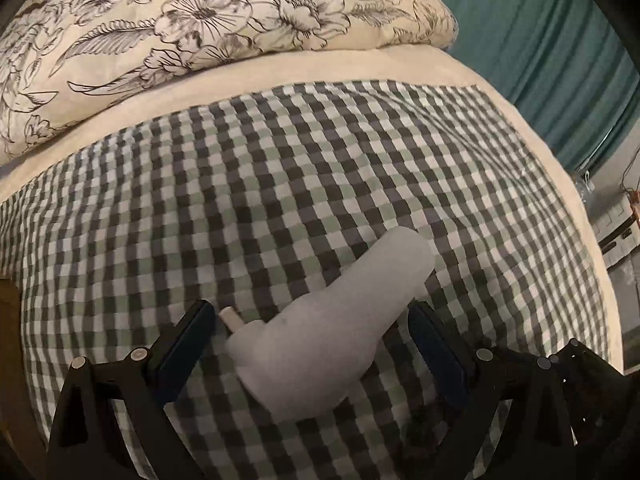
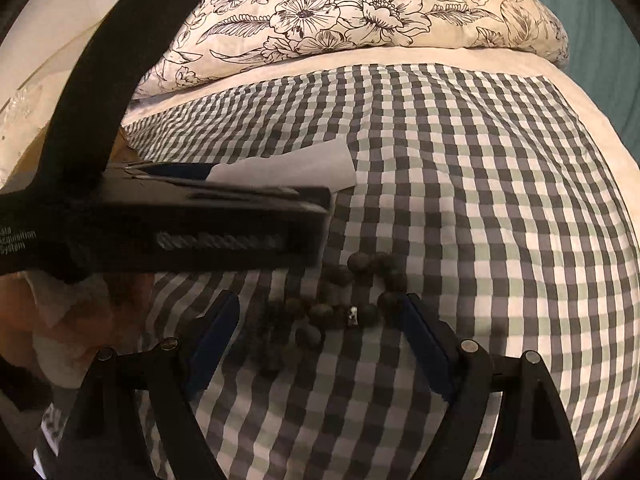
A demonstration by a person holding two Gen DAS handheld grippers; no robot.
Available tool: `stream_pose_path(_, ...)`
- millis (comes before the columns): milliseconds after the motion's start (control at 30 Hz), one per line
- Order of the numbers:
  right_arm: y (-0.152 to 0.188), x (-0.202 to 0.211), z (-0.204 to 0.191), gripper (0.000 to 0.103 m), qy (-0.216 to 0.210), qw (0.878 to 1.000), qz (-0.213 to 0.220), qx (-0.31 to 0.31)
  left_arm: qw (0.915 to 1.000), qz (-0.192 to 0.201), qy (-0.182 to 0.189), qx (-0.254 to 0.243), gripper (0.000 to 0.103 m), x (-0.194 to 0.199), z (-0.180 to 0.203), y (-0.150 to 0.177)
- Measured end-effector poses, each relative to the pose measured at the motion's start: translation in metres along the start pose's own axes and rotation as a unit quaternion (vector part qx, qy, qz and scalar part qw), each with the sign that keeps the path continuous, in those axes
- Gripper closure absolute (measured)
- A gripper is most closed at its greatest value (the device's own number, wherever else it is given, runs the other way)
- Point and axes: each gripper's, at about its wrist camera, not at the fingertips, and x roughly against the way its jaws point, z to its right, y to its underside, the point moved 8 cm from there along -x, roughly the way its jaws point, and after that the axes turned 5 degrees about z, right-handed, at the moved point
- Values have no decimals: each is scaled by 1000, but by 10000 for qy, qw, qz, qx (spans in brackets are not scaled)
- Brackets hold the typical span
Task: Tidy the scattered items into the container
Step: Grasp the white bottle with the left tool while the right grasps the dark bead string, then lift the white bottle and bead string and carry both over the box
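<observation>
Blue pads line the left gripper [image 1: 312,336] fingers, which stand apart on either side of a white bottle [image 1: 332,312]. The bottle lies on its side on the checked cloth [image 1: 280,184], spout end toward the camera, body angled away toward the cloth's right edge. Neither pad appears to press on it; gaps show on both sides.

The right gripper [image 2: 320,332] fingers also stand wide apart, straddling a string of dark beads [image 2: 340,304] coiled on the cloth, with a small pale charm among them. The beads rest on the cloth, not held.

In the right wrist view the left gripper's black body crosses the left side, with a hand [image 2: 64,320] under it and the white bottle's far end showing beyond it. The cloth covers the middle of a bed [image 1: 520,128]; a floral pillow [image 1: 200,28] lies along its far edge. No container can be identified in either view.

Step in hand, as judged: approach and pre-grasp on two scattered items. The next move calls for closing each pair of fingers squarely. The bottle is round and may roll; the beads are loose and low, so the pads need to reach the cloth.
</observation>
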Motion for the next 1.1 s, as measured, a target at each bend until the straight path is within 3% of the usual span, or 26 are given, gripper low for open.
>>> stream_pose_path(200, 2, -2, -1, 20, 145, 9998, 94, 50, 9998, 113, -109, 110, 18, -2, -6, 4)
stream_pose_path(333, 1, -2, 1, 23, 158, 9998, 126, -29, 9997, 112, -148, 180, 34, 2, -14, 3)
stream_pose_path(533, -2, 1, 7, 43, 222, 9996, 121, -128, 9992, 150, -161, 324, 35, 8, -18, 1)
stream_pose_path(600, -2, 4, 9, 62, 274, 9994, 123, -152, 9988, 221, -208, 375, 35, 15, -21, 0)
stream_pose_path(767, 0, 6, 11, 77, 256, 9994, 72, -217, 9984, 343, -294, 352, 35, 33, -22, -2)
stream_pose_path(1100, 10, 36, 2, 82, 335, 9991, 159, -196, 9967, 605, -329, 424, 35, 84, -27, 5)
